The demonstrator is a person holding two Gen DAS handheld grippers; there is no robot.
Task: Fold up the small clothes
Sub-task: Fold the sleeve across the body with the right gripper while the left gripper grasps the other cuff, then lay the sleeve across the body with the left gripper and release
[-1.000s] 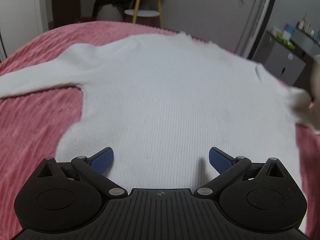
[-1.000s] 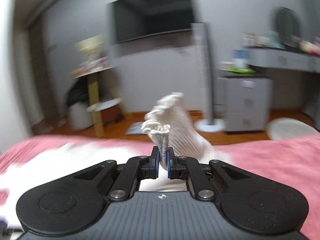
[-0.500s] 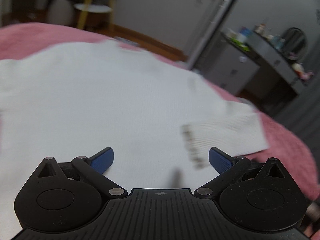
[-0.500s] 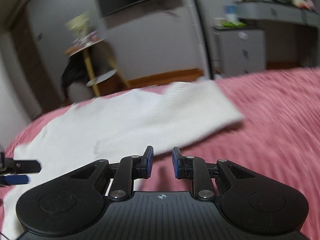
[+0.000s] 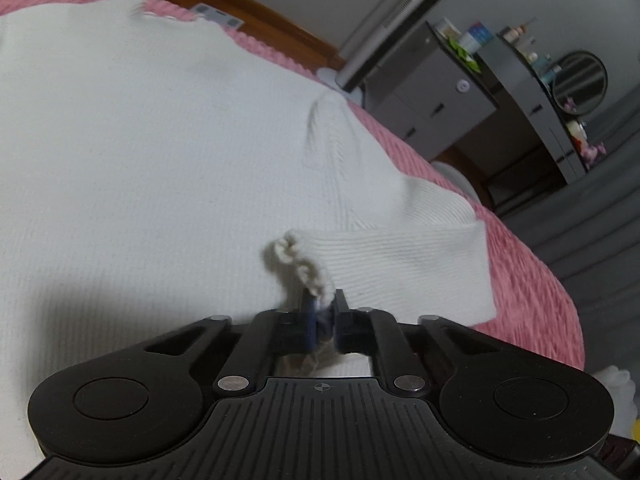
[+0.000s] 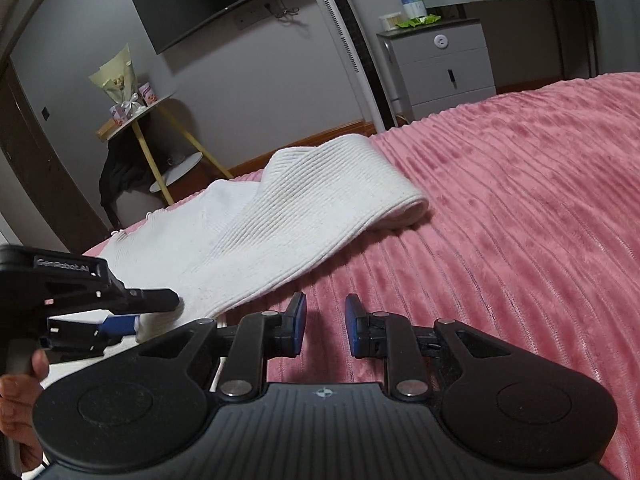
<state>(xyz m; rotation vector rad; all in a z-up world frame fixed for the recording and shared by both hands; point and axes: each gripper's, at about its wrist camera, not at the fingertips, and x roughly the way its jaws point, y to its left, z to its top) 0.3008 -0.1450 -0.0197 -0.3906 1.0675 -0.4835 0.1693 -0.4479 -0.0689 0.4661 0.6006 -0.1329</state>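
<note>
Pinching the scalloped cuff (image 5: 298, 258) of the ribbed white sweater (image 5: 152, 152), the left gripper (image 5: 322, 316) is clamped. Sweater lies flat across the plush pink corduroy bedspread (image 6: 520, 208); right gripper (image 6: 325, 326), slightly parted, holds nothing.

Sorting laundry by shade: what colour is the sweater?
The sweater is plain white ribbed knit, clearest in the left wrist view.
</note>
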